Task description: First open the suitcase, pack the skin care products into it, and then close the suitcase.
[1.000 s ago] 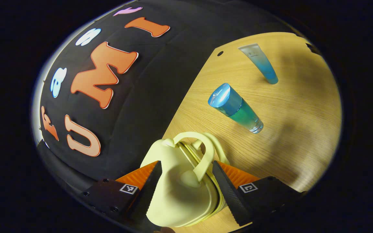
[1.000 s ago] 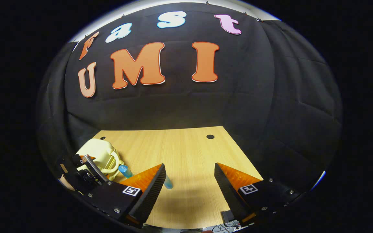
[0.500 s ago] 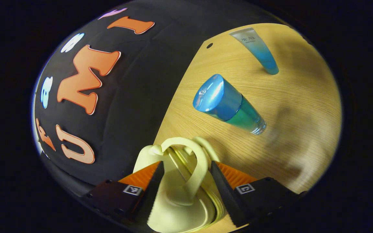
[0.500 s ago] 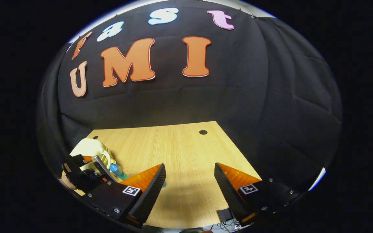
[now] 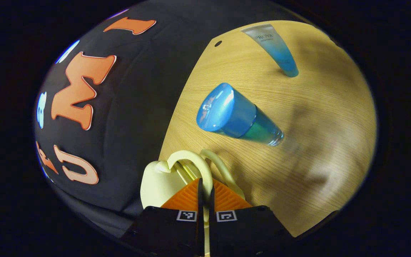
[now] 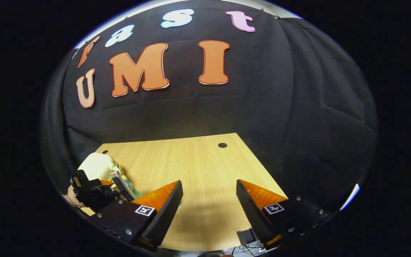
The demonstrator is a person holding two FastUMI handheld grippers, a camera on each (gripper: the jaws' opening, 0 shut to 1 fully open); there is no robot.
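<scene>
- On the wooden table (image 6: 205,167), which fills the booth floor up to the black cloth wall: bare over most of its top, probably left so to give room for the case to swing open.
- Far left corner of the table, right gripper view: the pale yellow suitcase (image 5: 157,180) sits close to the cloth wall, lid closed as far as I can tell; it is the first thing the task needs, so opening looks not yet done.
- Left gripper (image 5: 204,194): fingers pressed nearly together, pinching one loop of the suitcase handle (image 5: 191,160) between them. Second loop sits free just right of it. Holding one loop alone suggests a pull to part the two halves.
- Same left gripper seen from the right gripper view (image 6: 95,191), low at the case, hand behind it hidden.
- Right gripper (image 6: 209,200): fingers spread wide, nothing between them, held over the near middle of the table, well apart from the case. Likely waiting to brace the case or fetch a product.
- Blue-capped bottle (image 5: 237,119): standing upright on the table, just beyond the case, cap end towards the camera. Near enough that a swinging lid could knock it over, a risk.
- Blue tube (image 5: 273,50): farther off on the table, apart from the bottle, stood on its cap end, I think. Both products outside the case, so packing not started.
- Small dark hole (image 6: 222,145) in the tabletop near the far edge.
</scene>
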